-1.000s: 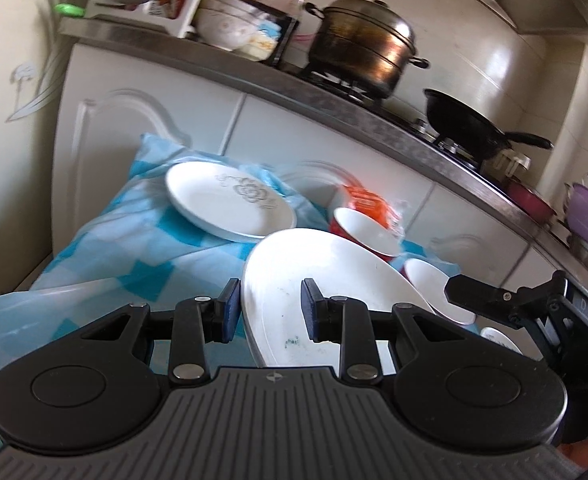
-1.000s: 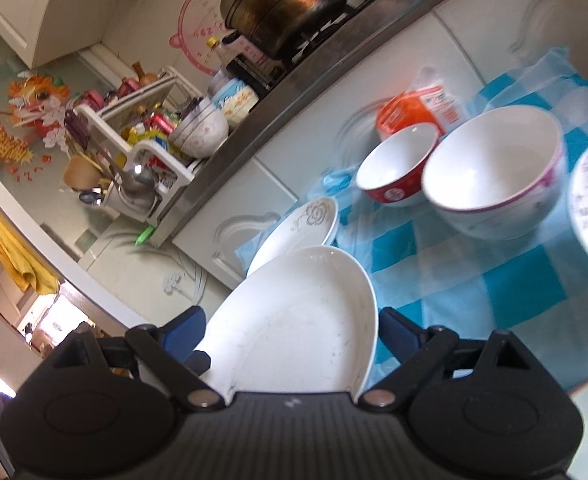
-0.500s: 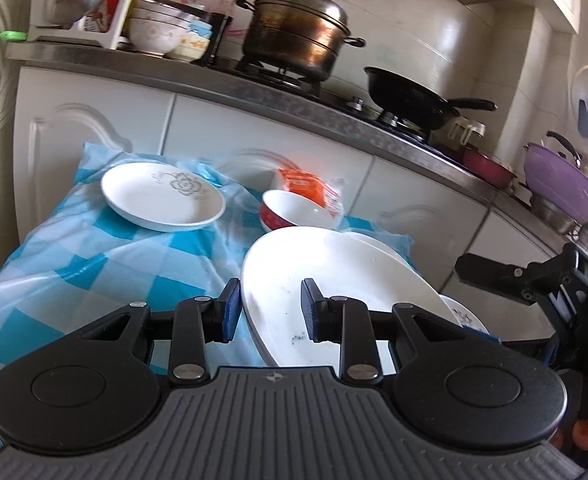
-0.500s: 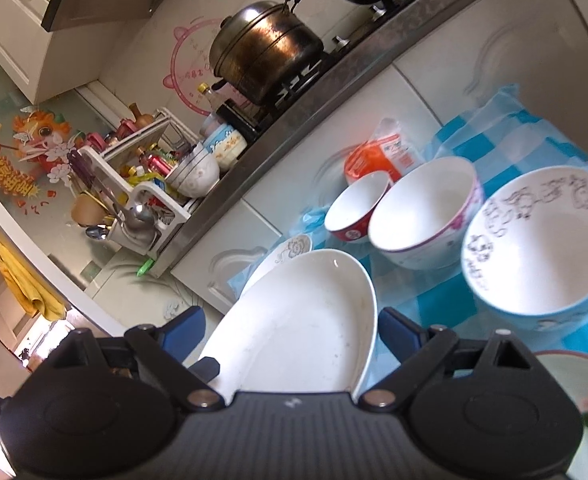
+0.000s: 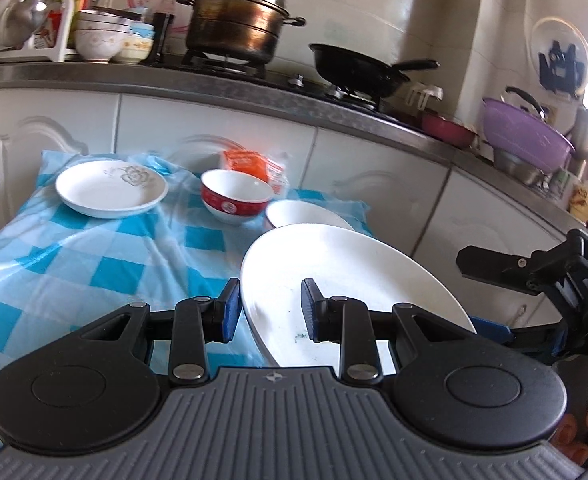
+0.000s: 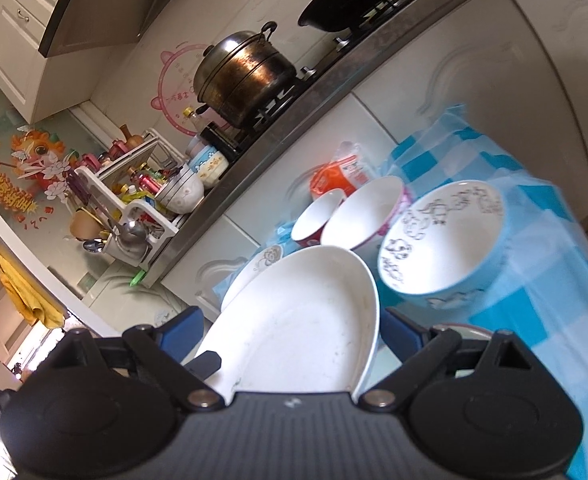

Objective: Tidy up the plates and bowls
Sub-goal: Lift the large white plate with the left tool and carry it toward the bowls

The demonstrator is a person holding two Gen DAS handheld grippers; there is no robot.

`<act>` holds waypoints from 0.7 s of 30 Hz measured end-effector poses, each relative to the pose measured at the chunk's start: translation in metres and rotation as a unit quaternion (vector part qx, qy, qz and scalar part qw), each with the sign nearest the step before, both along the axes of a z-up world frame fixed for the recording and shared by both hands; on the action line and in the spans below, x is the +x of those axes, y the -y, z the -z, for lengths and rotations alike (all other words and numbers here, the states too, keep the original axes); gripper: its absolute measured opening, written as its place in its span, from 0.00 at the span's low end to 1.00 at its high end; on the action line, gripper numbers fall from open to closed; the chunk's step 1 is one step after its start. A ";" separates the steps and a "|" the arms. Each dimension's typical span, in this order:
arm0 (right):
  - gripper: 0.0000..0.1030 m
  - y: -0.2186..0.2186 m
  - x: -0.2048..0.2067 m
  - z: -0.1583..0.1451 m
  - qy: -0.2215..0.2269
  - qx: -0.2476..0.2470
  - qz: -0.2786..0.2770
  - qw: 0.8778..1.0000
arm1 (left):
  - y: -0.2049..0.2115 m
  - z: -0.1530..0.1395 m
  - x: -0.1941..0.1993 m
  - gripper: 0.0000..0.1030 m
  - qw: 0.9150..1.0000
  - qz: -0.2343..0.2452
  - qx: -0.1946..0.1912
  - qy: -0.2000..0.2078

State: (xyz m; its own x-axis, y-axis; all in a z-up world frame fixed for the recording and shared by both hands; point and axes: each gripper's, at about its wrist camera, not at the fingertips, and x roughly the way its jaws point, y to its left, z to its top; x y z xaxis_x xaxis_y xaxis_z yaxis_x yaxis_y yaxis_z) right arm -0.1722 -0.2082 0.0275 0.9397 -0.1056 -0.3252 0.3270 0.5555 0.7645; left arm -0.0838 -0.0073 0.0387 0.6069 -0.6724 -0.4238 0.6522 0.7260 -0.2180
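A large white oval plate is held up over the blue checked cloth. My left gripper is shut on its near rim. My right gripper spans the plate with its jaws wide at the plate's two edges. On the cloth stand a flower-print plate, a red bowl, a white bowl with a pink rim and a blue patterned bowl.
White cabinet doors rise right behind the cloth. On the counter above are a steel pot, a black pan and a dish rack. An orange packet lies behind the red bowl.
Both grippers have carried the oval plate to the right along the cloth. The blue patterned bowl has come fully into the right wrist view.
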 end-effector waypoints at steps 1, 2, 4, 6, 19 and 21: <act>0.92 0.001 -0.005 0.000 -0.002 0.000 0.002 1.000 | 0.002 0.001 -0.002 0.31 1.000 0.004 0.002 -0.002; 0.92 0.001 -0.010 0.001 -0.003 0.000 0.005 1.000 | 0.004 0.003 -0.007 0.31 1.000 0.009 0.005 -0.003; 0.92 0.002 -0.020 0.003 -0.005 0.000 0.012 1.000 | 0.009 0.007 -0.012 0.31 1.000 0.017 0.011 -0.007; 0.92 0.003 -0.028 0.006 -0.010 0.002 0.019 1.000 | 0.014 0.010 -0.016 0.31 0.999 0.025 0.019 -0.008; 0.92 0.004 -0.066 0.031 -0.042 0.010 0.041 0.998 | 0.035 0.037 -0.043 0.31 0.996 0.054 0.067 -0.018; 0.92 0.002 -0.068 0.033 -0.043 0.008 0.040 0.998 | 0.035 0.039 -0.044 0.31 0.996 0.054 0.071 -0.020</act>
State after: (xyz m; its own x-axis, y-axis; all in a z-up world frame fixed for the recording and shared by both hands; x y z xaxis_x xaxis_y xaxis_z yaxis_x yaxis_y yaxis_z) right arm -0.2405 -0.2105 -0.0053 0.8968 -0.1742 -0.4066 0.4351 0.5127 0.7401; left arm -0.1274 -0.0419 -0.0005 0.5148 -0.6654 -0.5406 0.7218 0.6766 -0.1456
